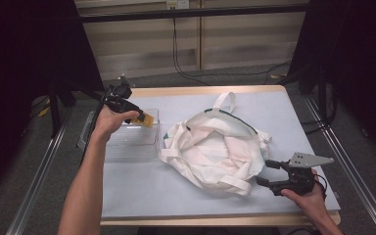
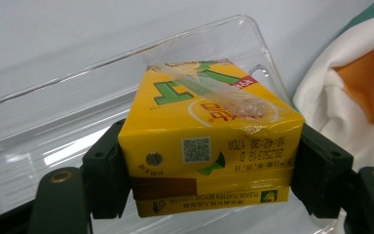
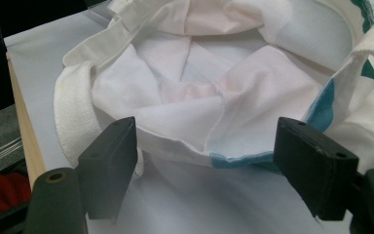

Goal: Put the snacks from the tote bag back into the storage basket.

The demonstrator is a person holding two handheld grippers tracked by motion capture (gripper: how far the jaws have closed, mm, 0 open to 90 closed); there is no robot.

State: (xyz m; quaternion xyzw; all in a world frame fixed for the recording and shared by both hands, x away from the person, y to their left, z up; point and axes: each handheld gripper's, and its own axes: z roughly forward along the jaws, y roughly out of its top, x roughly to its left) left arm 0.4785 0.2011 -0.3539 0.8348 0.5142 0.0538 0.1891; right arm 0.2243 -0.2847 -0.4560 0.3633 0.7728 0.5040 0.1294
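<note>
High view: my left gripper [image 1: 138, 116] clamped the yellow carton [image 1: 146, 119] above the clear bin [image 1: 122, 147], not yet bagged; my right gripper [image 1: 268, 172] gaped beside the tote [image 1: 215, 147].

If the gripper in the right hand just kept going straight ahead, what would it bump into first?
Probably the near rim of the white cloth tote bag. The right gripper has open jaws aimed at the bag's open mouth, with bare table between; how far off is hard to judge.

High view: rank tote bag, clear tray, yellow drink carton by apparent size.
1. White tote bag, largest.
2. Clear tray, smaller than the bag.
3. Yellow drink carton, smallest; it's partly hidden by the left gripper holding it over the tray.
</note>
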